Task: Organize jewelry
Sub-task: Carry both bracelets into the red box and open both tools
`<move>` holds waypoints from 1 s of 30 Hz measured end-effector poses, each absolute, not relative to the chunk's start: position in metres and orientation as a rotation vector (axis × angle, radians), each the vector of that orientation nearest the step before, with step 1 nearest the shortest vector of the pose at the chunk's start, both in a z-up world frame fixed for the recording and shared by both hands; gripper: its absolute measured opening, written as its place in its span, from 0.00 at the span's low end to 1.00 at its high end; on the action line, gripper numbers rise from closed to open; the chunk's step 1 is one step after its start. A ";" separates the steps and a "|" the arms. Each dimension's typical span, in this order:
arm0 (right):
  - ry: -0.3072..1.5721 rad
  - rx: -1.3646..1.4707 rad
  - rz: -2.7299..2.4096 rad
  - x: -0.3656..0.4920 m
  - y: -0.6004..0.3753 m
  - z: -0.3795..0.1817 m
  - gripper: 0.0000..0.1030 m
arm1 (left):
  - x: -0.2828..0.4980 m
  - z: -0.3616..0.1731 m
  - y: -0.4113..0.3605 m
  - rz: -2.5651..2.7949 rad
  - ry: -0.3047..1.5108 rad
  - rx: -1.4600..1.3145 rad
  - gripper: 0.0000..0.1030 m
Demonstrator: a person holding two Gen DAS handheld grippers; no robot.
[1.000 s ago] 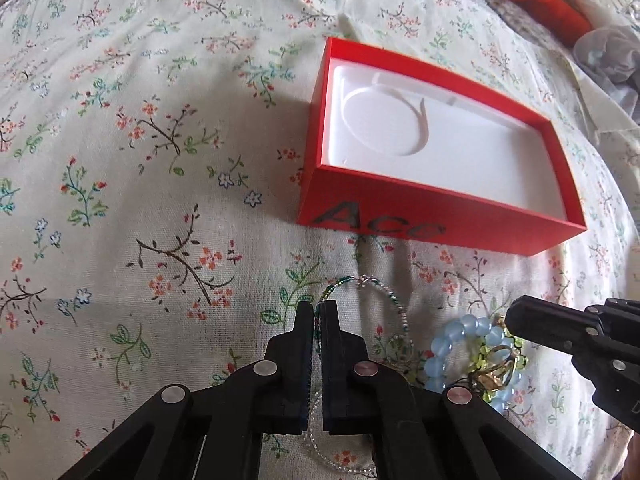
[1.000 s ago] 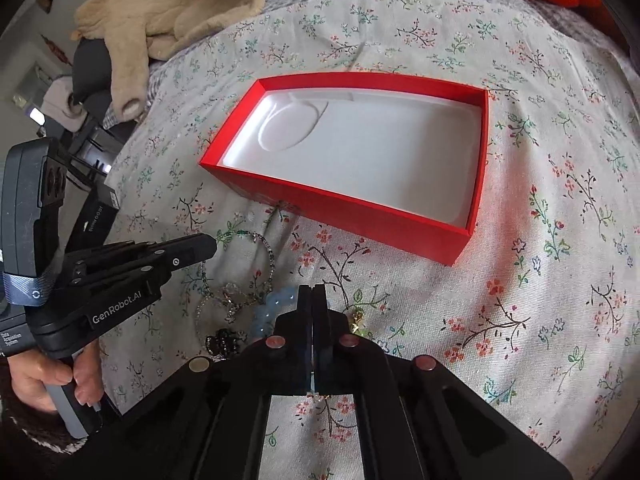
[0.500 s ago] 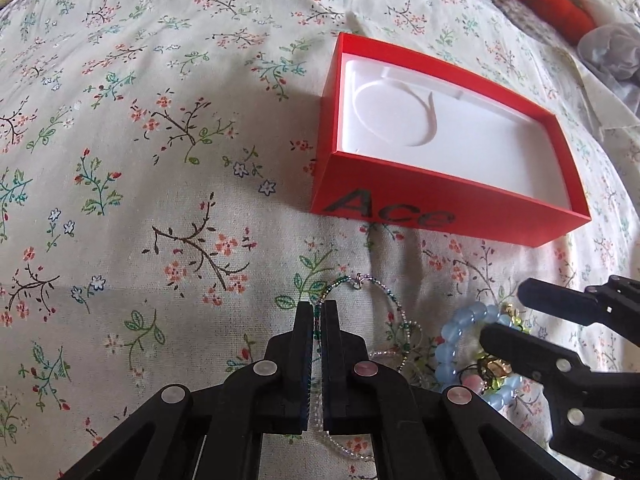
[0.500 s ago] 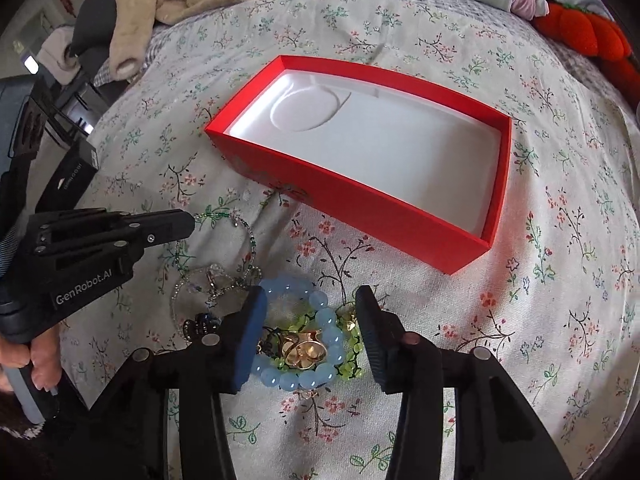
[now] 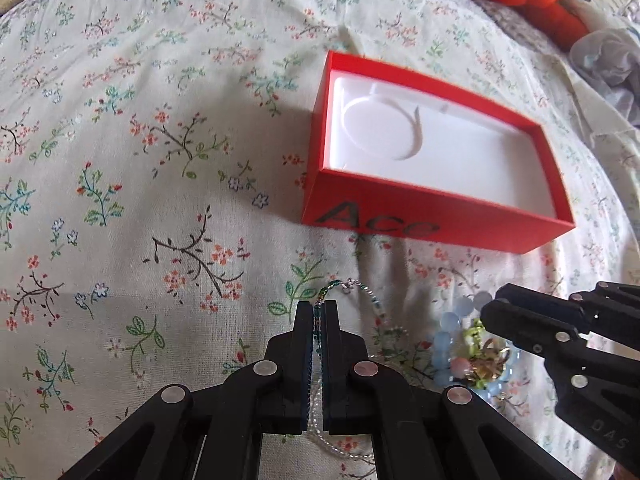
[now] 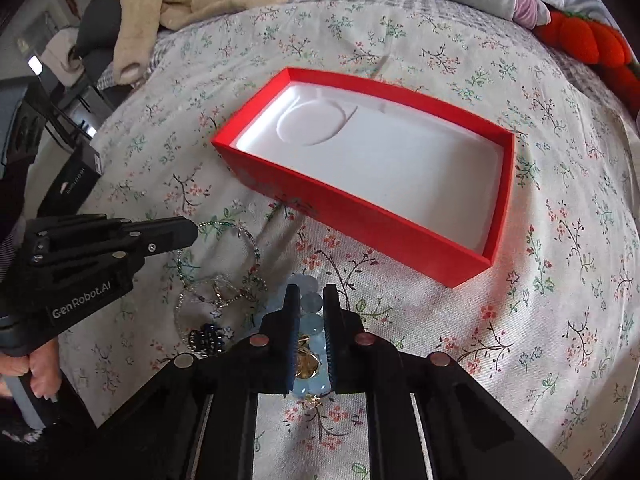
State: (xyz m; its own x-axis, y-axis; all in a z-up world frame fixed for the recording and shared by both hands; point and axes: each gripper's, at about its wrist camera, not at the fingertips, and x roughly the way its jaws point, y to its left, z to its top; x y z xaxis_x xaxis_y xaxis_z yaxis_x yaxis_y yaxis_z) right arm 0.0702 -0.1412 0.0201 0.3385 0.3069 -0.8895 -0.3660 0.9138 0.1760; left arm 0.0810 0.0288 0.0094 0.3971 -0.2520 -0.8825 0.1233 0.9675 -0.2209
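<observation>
- Lying on the floral bedspread (image 5: 120, 160), the red box (image 5: 436, 216) is taken as the landmark; its white insert (image 6: 380, 164) holds no jewelry.
- The left gripper (image 5: 319, 308) is positioned in front of the box's printed long side. Its jaws are almost fully closed, and a thin green beaded strand (image 5: 362, 292) is pinched between them.
- The remainder of that strand is looped on the bedspread between the gripper and the box.
- The right gripper (image 6: 307, 296) is placed in front of the same long side, toward the box's right end. Its jaws are narrowed onto the pale blue bead bracelet (image 6: 310, 306), which is contacted on both sides.
- A gold trinket (image 6: 306, 364) is seen between the fingers, nearer the camera than the blue beads.
- A clear bead chain (image 6: 218, 292) and a dark blue bead cluster (image 6: 208, 338) are found between the two grippers, in front of the box.
</observation>
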 end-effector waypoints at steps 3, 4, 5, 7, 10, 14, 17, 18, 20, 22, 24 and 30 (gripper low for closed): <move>1.114 -0.028 0.441 0.066 -0.146 0.035 0.11 | 0.079 0.017 0.030 -0.242 1.118 -0.145 0.00; 1.106 -0.014 0.443 0.064 -0.148 0.039 0.11 | 0.077 0.020 0.030 -0.244 1.110 -0.149 0.00; 1.097 -0.001 0.446 0.063 -0.150 0.043 0.11 | 0.076 0.023 0.032 -0.246 1.103 -0.154 0.00; 1.079 0.019 0.451 0.060 -0.151 0.052 0.11 | 0.073 0.028 0.032 -0.252 1.088 -0.162 0.00; 1.039 0.038 0.453 0.055 -0.155 0.067 0.11 | 0.072 0.039 0.029 -0.267 1.060 -0.174 0.00; 0.982 0.071 0.441 0.053 -0.161 0.086 0.11 | 0.073 0.052 0.026 -0.287 1.019 -0.200 0.00; 0.942 0.116 0.416 0.056 -0.170 0.099 0.11 | 0.075 0.063 0.024 -0.304 0.979 -0.235 0.00; 0.930 0.134 0.406 0.058 -0.173 0.103 0.11 | 0.077 0.066 0.023 -0.311 0.966 -0.249 0.00; 0.901 0.163 0.380 0.061 -0.181 0.110 0.11 | 0.082 0.071 0.019 -0.327 0.940 -0.273 0.00; 0.881 0.185 0.359 0.064 -0.186 0.114 0.11 | 0.087 0.076 0.014 -0.350 0.909 -0.298 0.00; 0.862 0.189 0.331 0.067 -0.189 0.117 0.11 | 0.094 0.078 0.009 -0.376 0.884 -0.330 0.00; 0.819 0.205 0.284 0.081 -0.193 0.120 0.11 | 0.112 0.073 -0.001 -0.448 0.821 -0.452 0.00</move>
State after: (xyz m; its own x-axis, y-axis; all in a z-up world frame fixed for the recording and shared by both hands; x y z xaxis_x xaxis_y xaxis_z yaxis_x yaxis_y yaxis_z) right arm 0.0815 -0.1929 0.1198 0.6484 0.3264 -0.6878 -0.1696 0.9426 0.2875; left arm 0.1122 -0.0010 0.0732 0.6006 -0.5412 -0.5885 0.2022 0.8149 -0.5432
